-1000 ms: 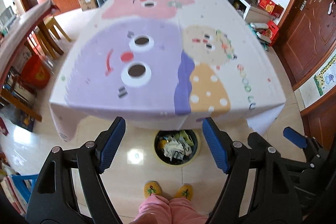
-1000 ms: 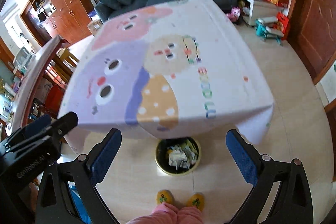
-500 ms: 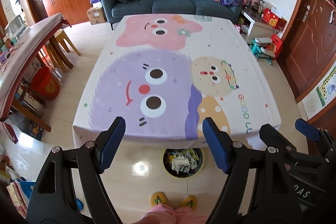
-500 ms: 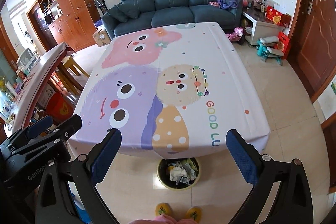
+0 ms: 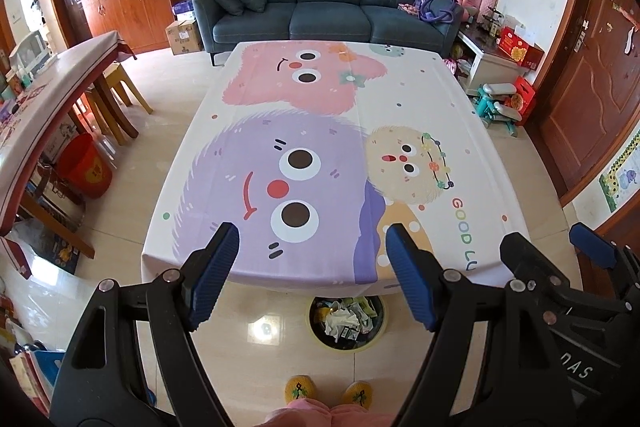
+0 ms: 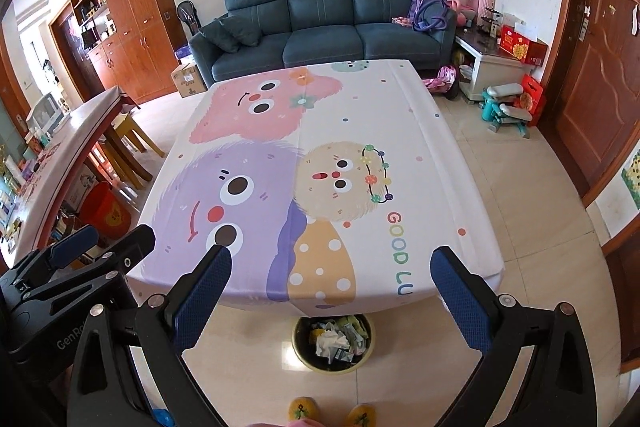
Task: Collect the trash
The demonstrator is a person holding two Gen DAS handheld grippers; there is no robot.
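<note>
A round trash bin [image 5: 347, 323] with a yellow rim stands on the floor under the near edge of the table, full of crumpled paper and wrappers; it also shows in the right wrist view [image 6: 333, 343]. The table [image 5: 400, 115] wears a cartoon monster cloth, and I see no loose trash on it. My left gripper [image 5: 310, 277] is open and empty, held above the near table edge. My right gripper [image 6: 332, 301] is open and empty, beside the left one. Each gripper shows at the side of the other's view.
A dark blue sofa [image 5: 328, 7] stands behind the table. A long wooden table [image 5: 48, 115] with stools and a red bucket [image 5: 86, 171] is at the left. Toys and boxes [image 5: 504, 99] lie at the right by a wooden door. My slippered feet [image 5: 332, 393] stand below.
Both grippers have risen and drawn back from the table, so the whole cloth and the sofa have come into view. Both stay open and empty.
</note>
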